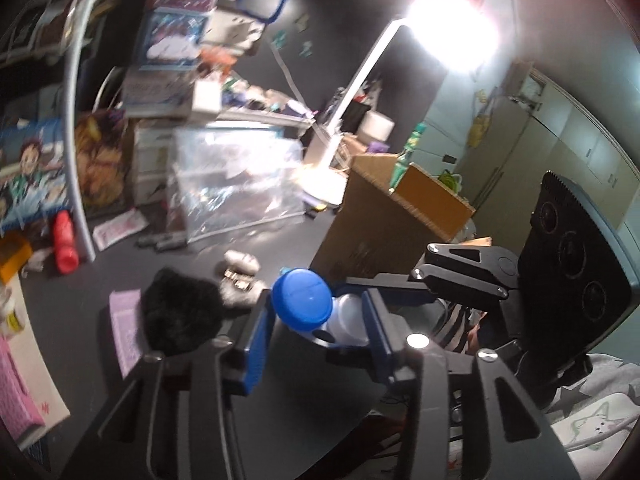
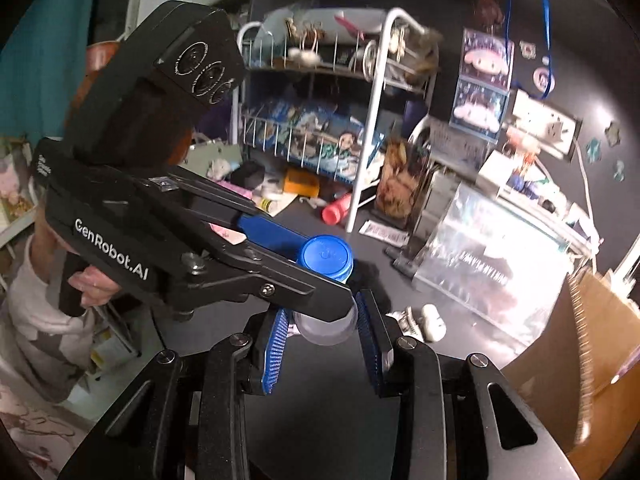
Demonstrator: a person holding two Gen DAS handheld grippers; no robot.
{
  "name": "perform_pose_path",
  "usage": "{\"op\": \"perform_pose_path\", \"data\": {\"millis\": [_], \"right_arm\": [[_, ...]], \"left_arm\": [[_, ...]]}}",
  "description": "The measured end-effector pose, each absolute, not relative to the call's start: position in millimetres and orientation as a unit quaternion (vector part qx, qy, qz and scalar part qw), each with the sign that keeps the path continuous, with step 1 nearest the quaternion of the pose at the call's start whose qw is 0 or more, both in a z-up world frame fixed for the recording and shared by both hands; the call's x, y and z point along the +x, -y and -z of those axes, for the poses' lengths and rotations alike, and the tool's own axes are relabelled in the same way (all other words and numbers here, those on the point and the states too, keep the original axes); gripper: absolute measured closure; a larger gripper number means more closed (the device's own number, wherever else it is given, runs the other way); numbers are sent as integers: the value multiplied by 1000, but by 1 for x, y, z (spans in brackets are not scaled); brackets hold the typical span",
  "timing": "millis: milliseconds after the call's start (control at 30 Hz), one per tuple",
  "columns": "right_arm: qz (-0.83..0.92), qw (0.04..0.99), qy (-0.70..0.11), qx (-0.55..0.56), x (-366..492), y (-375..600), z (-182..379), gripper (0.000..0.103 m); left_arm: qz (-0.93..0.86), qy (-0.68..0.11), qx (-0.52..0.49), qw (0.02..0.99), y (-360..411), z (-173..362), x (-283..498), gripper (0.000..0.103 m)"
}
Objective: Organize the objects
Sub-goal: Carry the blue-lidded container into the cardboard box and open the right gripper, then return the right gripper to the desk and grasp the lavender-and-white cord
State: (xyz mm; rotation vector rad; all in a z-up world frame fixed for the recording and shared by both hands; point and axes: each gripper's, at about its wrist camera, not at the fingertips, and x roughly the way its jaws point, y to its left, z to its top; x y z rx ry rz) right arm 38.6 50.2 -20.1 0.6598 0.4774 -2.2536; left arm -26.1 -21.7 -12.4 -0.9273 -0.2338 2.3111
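A small translucent bottle (image 2: 326, 330) with a blue cap (image 2: 326, 256) hangs above the dark desk, and both grippers hold it. My left gripper (image 1: 316, 314) is shut on it, the blue cap (image 1: 302, 300) against its left pad and the pale body (image 1: 348, 320) against the right one. In the right wrist view the left gripper (image 2: 326, 274) reaches in from the left and clamps the bottle at cap level. My right gripper (image 2: 324, 314) is shut on the lower body. In the left wrist view the right gripper (image 1: 340, 312) comes in from the right.
A cardboard box (image 1: 380, 232) stands right of the bottle, a crinkled clear plastic bag (image 1: 236, 184) behind it. A black fuzzy item (image 1: 180, 316), a pale plush piece (image 1: 240, 264) and a red bottle (image 1: 66, 244) lie on the desk (image 1: 280, 240). A white wire rack (image 2: 312, 120) stands at the back. A bright lamp (image 1: 448, 28) glares.
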Motion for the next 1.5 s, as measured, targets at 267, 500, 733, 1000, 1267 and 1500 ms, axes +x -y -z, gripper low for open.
{"op": "perform_pose_path", "data": {"millis": [267, 500, 733, 1000, 1267, 1500], "right_arm": [[892, 329, -199, 240, 40, -74, -7, 74], [904, 297, -193, 240, 29, -108, -28, 74], [916, 260, -178, 249, 16, -147, -37, 74], [921, 231, -142, 280, -3, -194, -39, 74], [909, 222, -115, 334, -22, -223, -23, 74], [898, 206, -115, 372, -31, -228, -9, 73]], "left_arm": [[-876, 72, -337, 338, -5, -19, -42, 69], [-872, 42, -330, 358, -46, -40, -65, 73], [-858, 19, -339, 385, -91, -51, -89, 75], [-838, 12, -364, 406, -135, -46, -117, 75], [-819, 2, -402, 409, -163, -26, -137, 75], [-835, -34, -404, 371, -171, -22, -136, 56]]}}
